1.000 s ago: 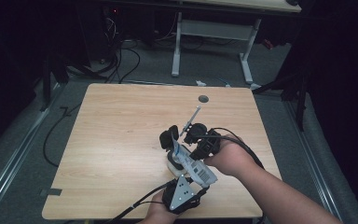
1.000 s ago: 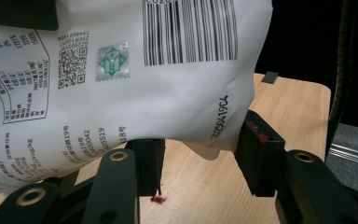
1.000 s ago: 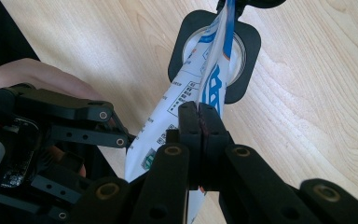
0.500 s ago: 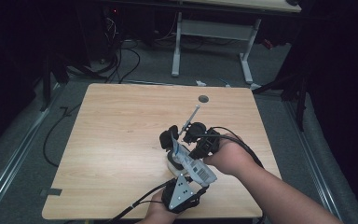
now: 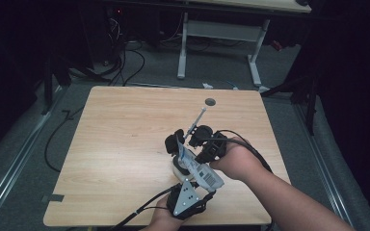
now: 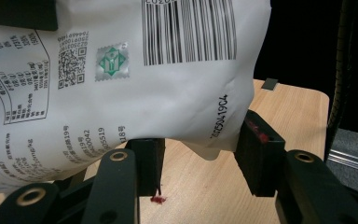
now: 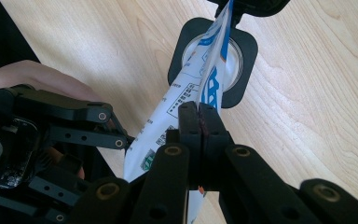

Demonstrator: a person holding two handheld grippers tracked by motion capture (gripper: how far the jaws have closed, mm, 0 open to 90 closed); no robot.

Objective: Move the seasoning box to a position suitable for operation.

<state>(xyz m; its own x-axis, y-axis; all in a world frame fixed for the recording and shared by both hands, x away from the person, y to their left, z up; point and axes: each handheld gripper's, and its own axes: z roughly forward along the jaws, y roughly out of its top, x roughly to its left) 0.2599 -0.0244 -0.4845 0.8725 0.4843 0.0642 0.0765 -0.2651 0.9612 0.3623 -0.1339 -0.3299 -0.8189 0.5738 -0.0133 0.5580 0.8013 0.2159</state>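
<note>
On the wooden table [image 5: 125,144], toward its 5 o'clock corner in the high view, both grippers meet around a white printed pouch [image 5: 200,169] — barcode, QR code and small text on its face. The right gripper [image 7: 199,122], held in the person's right hand [image 5: 236,161], has its two black jaws pressed together on the pouch's thin edge, pinching it; in the right gripper view the pouch runs from the jaws toward 12 o'clock, edge-on, over a black square holder with a round white opening [image 7: 235,60] that sits flat on the wood. Whether the pouch's far end touches that opening cannot be told.

The left gripper [image 6: 200,154] comes in from 6 o'clock in the high view, its grey three-cornered plate [image 5: 183,198] on top and its cable [image 5: 139,214] trailing toward 7 o'clock. In the left gripper view its jaws stand spread apart, the pouch's lower corner hanging down between them; the pouch looks to touch the right-hand jaw, though no firm grip is visible.

A thin pale rod [image 5: 196,121] slants up from the grippers toward 12 o'clock, near a small round grey hole [image 5: 210,102] in the tabletop. Beyond the table's far edge — a grey floor with dark cables [image 5: 125,62] and white desk legs [image 5: 183,48].
</note>
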